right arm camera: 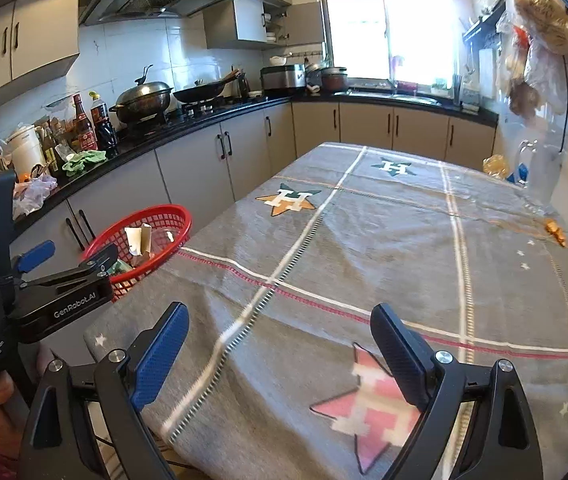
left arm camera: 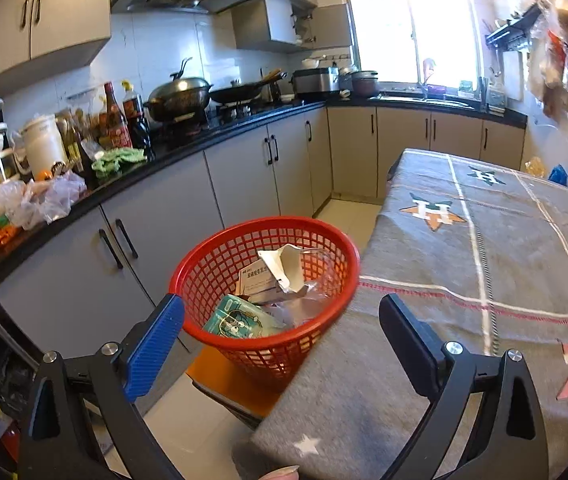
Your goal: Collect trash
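Note:
A red mesh basket (left arm camera: 220,256) stands beside the table's left edge and holds several pieces of trash: a silver-white torn pouch (left arm camera: 284,268), a teal packet (left arm camera: 240,320) and clear plastic. My left gripper (left arm camera: 282,316) is open and empty, just in front of the basket. The basket (right arm camera: 164,216) and the left gripper (right arm camera: 72,256) also show in the right wrist view. My right gripper (right arm camera: 280,328) is open and empty over the grey star-patterned tablecloth (right arm camera: 363,240). A small orange scrap (right arm camera: 555,230) lies at the table's far right.
A dark kitchen counter (left arm camera: 188,148) runs along the left with bottles, a wok and plastic bags. A clear jug (right arm camera: 535,176) and a blue item (right arm camera: 521,172) stand at the table's far right corner. An orange stool (left arm camera: 220,380) sits under the basket.

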A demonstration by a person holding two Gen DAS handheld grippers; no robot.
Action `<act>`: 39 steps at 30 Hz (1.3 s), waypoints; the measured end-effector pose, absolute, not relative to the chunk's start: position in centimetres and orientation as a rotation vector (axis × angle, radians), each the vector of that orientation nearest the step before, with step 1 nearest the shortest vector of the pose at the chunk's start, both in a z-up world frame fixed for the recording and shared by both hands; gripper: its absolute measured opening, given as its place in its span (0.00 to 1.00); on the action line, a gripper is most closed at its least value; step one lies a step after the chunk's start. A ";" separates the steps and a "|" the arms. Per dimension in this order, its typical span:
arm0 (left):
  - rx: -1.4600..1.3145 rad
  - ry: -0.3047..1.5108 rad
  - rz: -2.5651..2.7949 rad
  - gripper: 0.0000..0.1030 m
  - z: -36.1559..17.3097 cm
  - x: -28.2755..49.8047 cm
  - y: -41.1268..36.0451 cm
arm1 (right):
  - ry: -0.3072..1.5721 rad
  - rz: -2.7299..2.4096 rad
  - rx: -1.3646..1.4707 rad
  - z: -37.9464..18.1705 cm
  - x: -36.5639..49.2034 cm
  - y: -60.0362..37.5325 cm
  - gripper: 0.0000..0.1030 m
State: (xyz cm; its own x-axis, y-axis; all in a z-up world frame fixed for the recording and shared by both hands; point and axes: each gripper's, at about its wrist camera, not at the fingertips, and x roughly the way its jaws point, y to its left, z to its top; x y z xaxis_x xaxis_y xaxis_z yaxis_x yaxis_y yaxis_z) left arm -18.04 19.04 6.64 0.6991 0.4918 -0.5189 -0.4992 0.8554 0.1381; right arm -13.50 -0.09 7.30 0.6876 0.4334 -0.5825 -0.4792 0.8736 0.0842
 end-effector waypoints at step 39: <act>-0.011 0.556 0.467 0.95 5.6 -20.7 15.4 | 0.643 0.479 -0.103 6.1 -14.8 -1.2 0.94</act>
